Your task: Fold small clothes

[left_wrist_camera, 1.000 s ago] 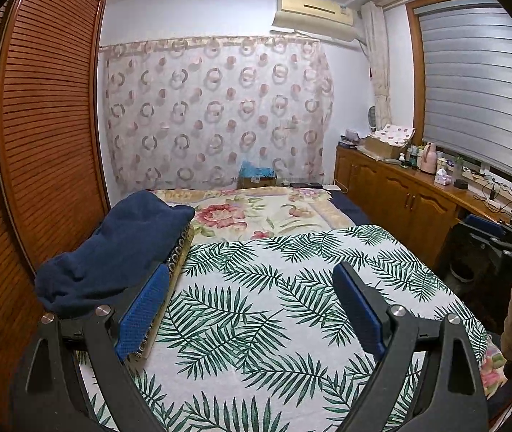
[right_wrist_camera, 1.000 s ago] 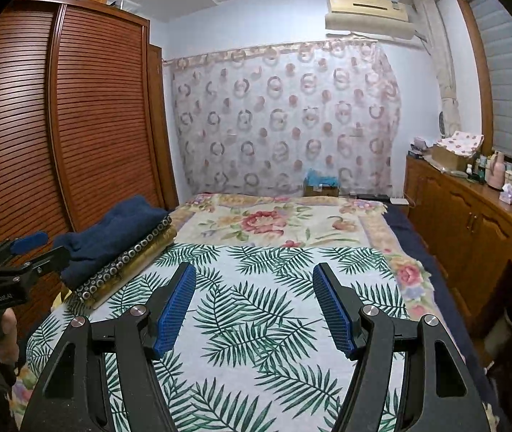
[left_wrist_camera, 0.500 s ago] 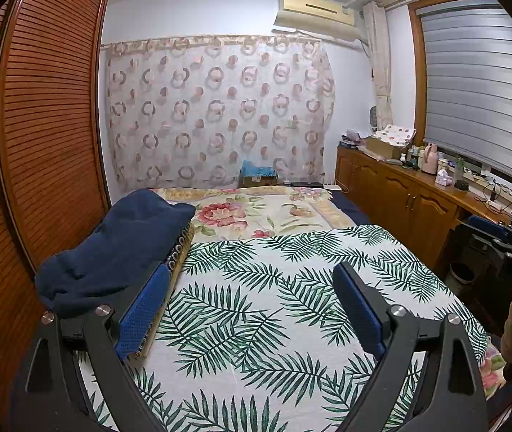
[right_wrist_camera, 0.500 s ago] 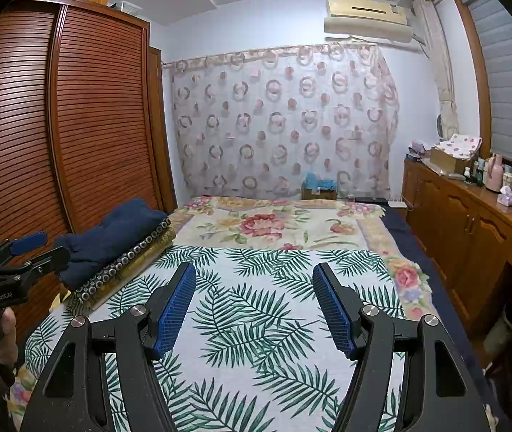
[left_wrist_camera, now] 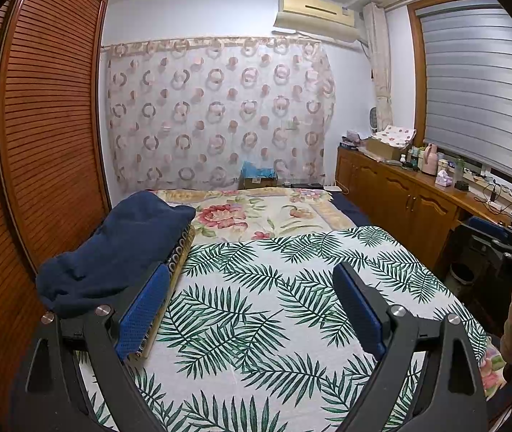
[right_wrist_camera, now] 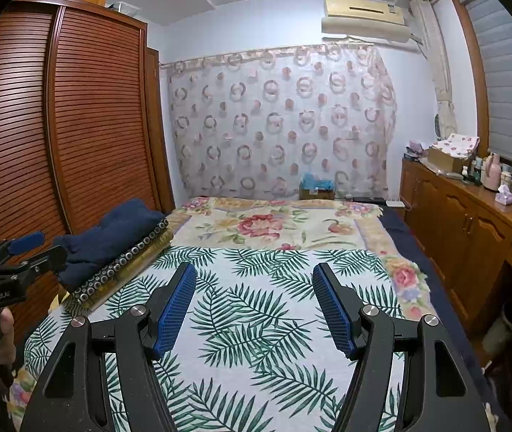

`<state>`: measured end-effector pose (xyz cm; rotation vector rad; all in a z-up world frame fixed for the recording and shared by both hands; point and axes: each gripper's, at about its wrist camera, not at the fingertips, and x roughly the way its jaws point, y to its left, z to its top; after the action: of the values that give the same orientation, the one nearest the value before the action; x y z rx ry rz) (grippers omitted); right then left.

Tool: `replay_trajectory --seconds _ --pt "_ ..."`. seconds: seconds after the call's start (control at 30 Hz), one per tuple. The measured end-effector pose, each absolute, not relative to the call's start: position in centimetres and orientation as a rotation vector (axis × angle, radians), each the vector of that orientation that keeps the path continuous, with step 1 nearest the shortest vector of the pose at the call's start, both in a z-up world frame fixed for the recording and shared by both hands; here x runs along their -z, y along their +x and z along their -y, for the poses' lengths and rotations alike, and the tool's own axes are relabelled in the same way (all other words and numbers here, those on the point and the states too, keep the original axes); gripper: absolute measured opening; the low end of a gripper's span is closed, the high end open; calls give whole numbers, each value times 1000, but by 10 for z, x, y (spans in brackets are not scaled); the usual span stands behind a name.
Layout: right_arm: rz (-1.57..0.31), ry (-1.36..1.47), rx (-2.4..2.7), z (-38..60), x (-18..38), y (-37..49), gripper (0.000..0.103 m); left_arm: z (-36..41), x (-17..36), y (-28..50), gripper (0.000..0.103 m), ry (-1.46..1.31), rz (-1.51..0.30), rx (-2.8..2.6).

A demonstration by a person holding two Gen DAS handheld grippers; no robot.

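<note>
Nothing moved | both tongs (left_wrist_camera: 248, 309) (right_wrist_camera: 254, 306) agape, empty | navy garment (left_wrist_camera: 119, 252) lies rumpled atop stack

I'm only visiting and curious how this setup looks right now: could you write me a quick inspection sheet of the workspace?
Surface: bed covered by a palm-leaf sheet over a floral quilt.
Job's things: dark blue cloth on a patterned folded stack at the bed's left edge.
Clutter: bottles and boxes on the wooden sideboard.
Grippers: left gripper and right gripper open, empty.
Cables: wires on the sideboard by the window.
Surroundings: louvred wardrobe, curtain, air conditioner.
</note>
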<state>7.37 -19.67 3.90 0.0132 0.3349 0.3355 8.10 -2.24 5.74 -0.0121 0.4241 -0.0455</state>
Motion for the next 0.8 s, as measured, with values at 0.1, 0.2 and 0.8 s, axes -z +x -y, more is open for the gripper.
replay_trajectory --seconds 0.1,0.2,0.8 --pt "-335 13 -335 197 -39 74 69 23 -58 81 92 -12 -424 44" --pt "-335 12 -336 198 -39 74 69 23 -57 81 92 -11 -424 44" --pt "-337 8 -342 211 -41 75 69 23 -58 80 92 -14 -421 44"
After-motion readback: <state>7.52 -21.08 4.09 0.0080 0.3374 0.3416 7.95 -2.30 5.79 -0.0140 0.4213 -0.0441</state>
